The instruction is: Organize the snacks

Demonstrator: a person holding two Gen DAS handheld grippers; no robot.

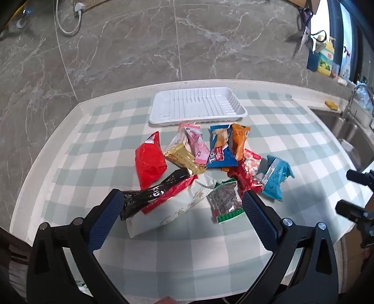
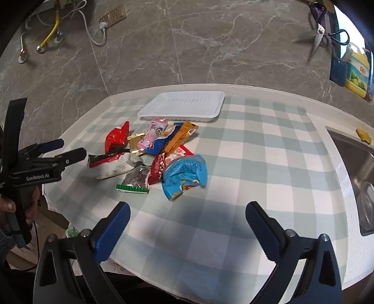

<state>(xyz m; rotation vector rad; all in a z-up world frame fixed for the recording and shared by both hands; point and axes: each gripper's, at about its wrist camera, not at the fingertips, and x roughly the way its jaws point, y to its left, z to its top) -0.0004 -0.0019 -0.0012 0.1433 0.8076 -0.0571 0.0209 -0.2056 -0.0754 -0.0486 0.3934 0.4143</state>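
Note:
A heap of several snack packets lies on the checked cloth, among them a red bag [image 1: 149,161], a white pouch [image 1: 173,208], a clear seed packet with green trim [image 1: 225,202] and a light blue packet [image 1: 275,177] [image 2: 184,175]. Behind the heap sits an empty white ribbed tray [image 1: 198,107] [image 2: 184,106]. My left gripper [image 1: 182,205] hovers wide open over the near packets, gripping nothing. My right gripper [image 2: 187,212] stands open over bare cloth, short of the blue packet. In the right wrist view the left gripper [image 2: 63,149] shows at the left, held by a hand.
The counter [image 1: 77,107] backs onto a grey marble wall. A steel sink [image 2: 355,173] lies at the right with a yellow sponge [image 2: 363,135] on its rim. Bottles [image 2: 355,72] and hanging scissors [image 2: 319,35] sit far right. Cables and a socket [image 2: 112,16] are on the wall.

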